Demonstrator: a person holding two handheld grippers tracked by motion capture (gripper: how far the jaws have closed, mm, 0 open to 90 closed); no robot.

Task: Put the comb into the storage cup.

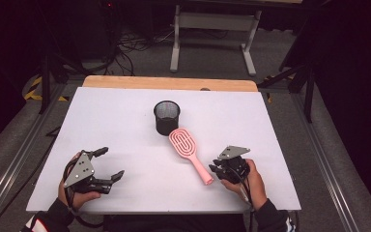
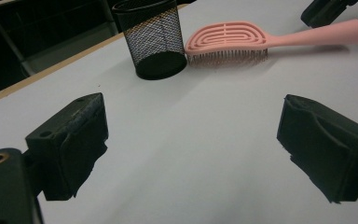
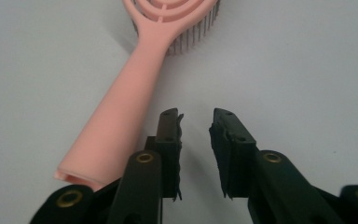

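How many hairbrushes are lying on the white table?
1. The pink hairbrush lies on the white table, its head beside the black mesh cup, its handle end next to the right gripper. None looks hidden.

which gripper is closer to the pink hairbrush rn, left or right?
Right. The right gripper sits just beside the handle end of the pink hairbrush, fingers slightly apart, nothing between them. The left gripper is well off to the brush's left, open over bare table.
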